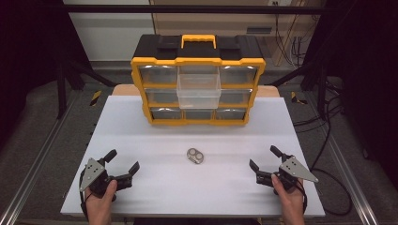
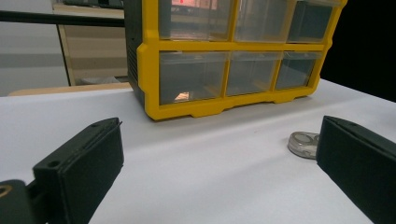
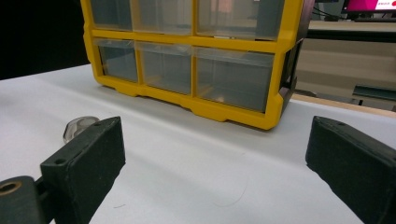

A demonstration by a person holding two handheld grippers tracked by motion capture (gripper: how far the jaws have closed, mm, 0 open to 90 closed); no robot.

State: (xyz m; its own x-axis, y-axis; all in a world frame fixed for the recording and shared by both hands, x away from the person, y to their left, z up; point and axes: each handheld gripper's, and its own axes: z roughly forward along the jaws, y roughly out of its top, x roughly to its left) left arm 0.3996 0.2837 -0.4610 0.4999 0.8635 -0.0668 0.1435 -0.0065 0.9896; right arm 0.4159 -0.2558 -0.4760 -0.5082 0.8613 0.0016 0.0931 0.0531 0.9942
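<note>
White table (image 1: 155, 140), small clear case (image 1: 195, 156) midway between both open grippers.

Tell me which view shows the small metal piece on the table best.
The high view: the metal piece lies whole and unobstructed, mid-table. In the left gripper view a jaw hides part of it; the right gripper view shows it partly behind a jaw too.
</note>
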